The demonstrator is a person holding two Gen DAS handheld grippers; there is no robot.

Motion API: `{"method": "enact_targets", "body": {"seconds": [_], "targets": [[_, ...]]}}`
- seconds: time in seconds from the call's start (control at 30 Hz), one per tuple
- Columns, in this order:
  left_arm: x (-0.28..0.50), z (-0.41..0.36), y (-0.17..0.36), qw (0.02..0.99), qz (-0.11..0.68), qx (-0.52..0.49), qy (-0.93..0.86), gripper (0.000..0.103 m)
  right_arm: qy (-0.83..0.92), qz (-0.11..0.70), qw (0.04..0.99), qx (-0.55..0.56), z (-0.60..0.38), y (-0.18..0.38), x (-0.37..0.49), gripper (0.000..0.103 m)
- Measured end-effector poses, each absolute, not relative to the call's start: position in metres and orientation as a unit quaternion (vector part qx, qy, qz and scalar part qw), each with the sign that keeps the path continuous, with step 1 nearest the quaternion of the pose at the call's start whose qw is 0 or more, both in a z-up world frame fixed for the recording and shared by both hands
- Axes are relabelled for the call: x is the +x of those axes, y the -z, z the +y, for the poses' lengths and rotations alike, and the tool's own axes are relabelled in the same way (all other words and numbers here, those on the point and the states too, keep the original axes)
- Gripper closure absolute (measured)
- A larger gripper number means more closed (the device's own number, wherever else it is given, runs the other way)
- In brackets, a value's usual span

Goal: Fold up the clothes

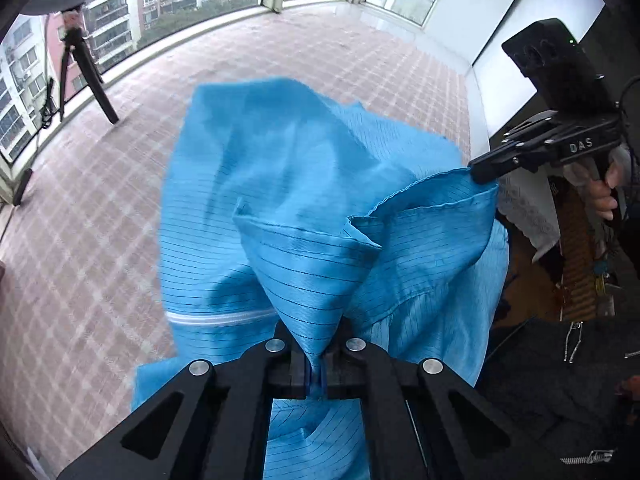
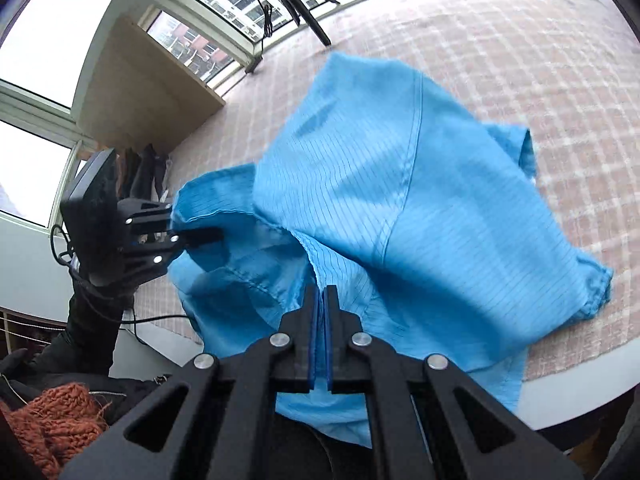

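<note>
One blue garment (image 1: 304,184), two grippers pinching: left gripper (image 1: 316,376), right gripper (image 2: 322,320)

Pink-and-white checked tablecloth (image 1: 100,240) spread ahead of the gripper, black tripod (image 1: 86,68) beyond it by the curved windows (image 1: 120,16), rust-orange knitted item, perhaps a scarf (image 2: 52,420), below-left.

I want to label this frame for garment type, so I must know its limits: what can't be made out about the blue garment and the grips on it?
- Blue garment: its near edge is hidden by the right tongs in the right wrist view.
- Its far part is motion-blurred in the left wrist view; overall shape unclear.
- Left tongs: shut on a bunched fold whose place on the garment cannot be told.
- Checked table cover: blurred.
</note>
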State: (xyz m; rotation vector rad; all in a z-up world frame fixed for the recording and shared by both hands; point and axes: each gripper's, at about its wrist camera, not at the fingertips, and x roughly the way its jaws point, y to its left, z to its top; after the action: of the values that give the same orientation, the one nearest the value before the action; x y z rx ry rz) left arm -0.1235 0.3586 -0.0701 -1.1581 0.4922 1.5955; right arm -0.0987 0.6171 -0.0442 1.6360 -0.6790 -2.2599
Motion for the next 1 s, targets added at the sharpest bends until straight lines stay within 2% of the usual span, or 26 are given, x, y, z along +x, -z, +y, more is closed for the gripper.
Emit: {"method": "enact_targets", "body": {"seconds": [0.07, 0.13, 0.23, 0.27, 0.3, 0.33, 0.47, 0.57, 0.83, 0.87, 0.9, 0.93, 1.0], "targets": [[-0.134, 0.347, 0.047, 0.524, 0.187, -0.467, -0.687, 0.101, 0.796, -0.205, 0.120, 0.557, 0.615, 0.031, -0.119, 0.100], [-0.148, 0.344, 0.038, 0.513, 0.180, -0.458, -0.703, 0.099, 0.814, -0.131, 0.089, 0.559, 0.605, 0.019, -0.142, 0.095], [-0.160, 0.336, 0.040, 0.504, 0.181, -0.451, -0.714, 0.099, 0.825, -0.055, 0.143, 0.544, 0.580, 0.002, -0.170, 0.066], [-0.161, 0.332, 0.041, 0.503, 0.181, -0.450, -0.715, 0.099, 0.825, -0.029, 0.169, 0.539, 0.566, 0.002, -0.176, 0.049], [-0.160, 0.327, 0.040, 0.504, 0.178, -0.450, -0.716, 0.099, 0.824, -0.002, 0.194, 0.533, 0.552, 0.001, -0.183, 0.041], [-0.160, 0.320, 0.038, 0.506, 0.174, -0.448, -0.716, 0.100, 0.821, 0.025, 0.219, 0.526, 0.538, 0.001, -0.190, 0.040], [-0.159, 0.313, 0.036, 0.498, 0.173, -0.442, -0.726, 0.100, 0.785, 0.108, 0.310, 0.525, 0.485, 0.010, -0.215, 0.040], [-0.156, 0.300, 0.033, 0.487, 0.160, -0.441, -0.737, 0.100, 0.732, 0.123, 0.377, 0.555, 0.463, 0.028, -0.226, 0.040], [-0.152, 0.283, 0.021, 0.468, 0.157, -0.436, -0.752, 0.100, 0.656, 0.140, 0.462, 0.581, 0.429, 0.058, -0.237, 0.041], [-0.153, 0.283, 0.022, 0.462, 0.158, -0.437, -0.756, 0.099, 0.656, 0.143, 0.461, 0.581, 0.428, 0.057, -0.236, 0.054], [-0.156, 0.282, 0.023, 0.454, 0.159, -0.439, -0.759, 0.099, 0.656, 0.146, 0.460, 0.581, 0.427, 0.056, -0.235, 0.086], [-0.158, 0.281, 0.024, 0.445, 0.162, -0.441, -0.762, 0.097, 0.655, 0.149, 0.458, 0.581, 0.426, 0.056, -0.234, 0.097], [-0.162, 0.279, 0.027, 0.422, 0.174, -0.443, -0.771, 0.090, 0.660, 0.153, 0.454, 0.580, 0.426, 0.052, -0.232, 0.098]]}}
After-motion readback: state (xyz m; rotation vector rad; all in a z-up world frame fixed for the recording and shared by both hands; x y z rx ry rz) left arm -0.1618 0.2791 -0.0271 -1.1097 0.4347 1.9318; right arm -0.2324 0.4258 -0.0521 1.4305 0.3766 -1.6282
